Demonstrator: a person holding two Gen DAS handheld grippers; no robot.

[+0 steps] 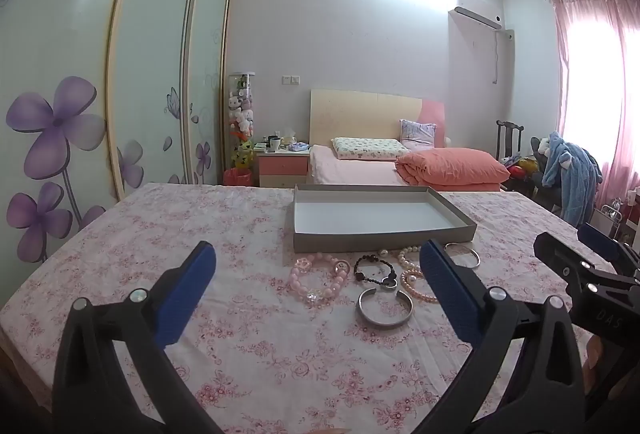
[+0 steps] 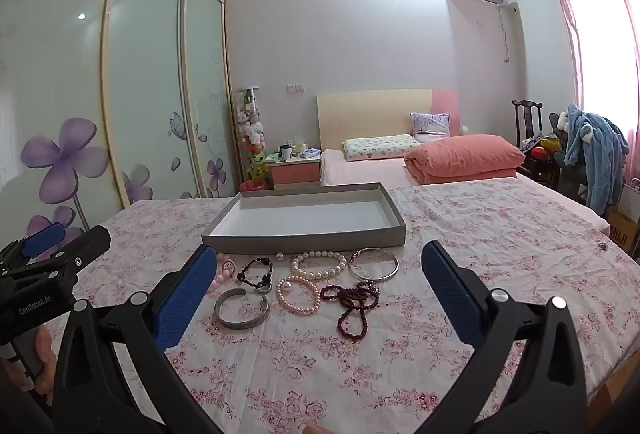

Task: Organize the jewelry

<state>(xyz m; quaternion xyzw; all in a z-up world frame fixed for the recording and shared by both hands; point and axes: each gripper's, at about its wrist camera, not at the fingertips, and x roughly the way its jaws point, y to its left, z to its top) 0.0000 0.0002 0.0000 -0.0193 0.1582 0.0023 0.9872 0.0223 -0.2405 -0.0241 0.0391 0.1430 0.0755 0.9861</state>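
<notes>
A shallow grey box tray [image 1: 384, 234] [image 2: 304, 240] lies empty on the floral tablecloth. Loose jewelry sits in front of it: a pink bead bracelet [image 1: 295, 277], a black bead bracelet [image 2: 254, 268], a silver cuff [image 1: 384, 321] [image 2: 240, 322], a white pearl bracelet [image 2: 320, 277], a pink pearl bracelet [image 2: 298, 308], a thin silver bangle [image 2: 376, 279] and a dark red bead string [image 2: 352, 318]. My left gripper [image 1: 318, 245] [image 2: 76, 232] hovers open, short of the pink beads. My right gripper [image 2: 319, 248] [image 1: 568, 238] hovers open before the pearls. Neither touches anything.
The table [image 2: 500, 234] fills the foreground, with a small metal object [image 2: 602, 245] near its right edge. Beyond it are a bed [image 1: 360, 170] and nightstand. Sliding wardrobe doors [image 1: 152, 74] line the left. A chair draped with blue clothing [image 2: 592, 154] stands right.
</notes>
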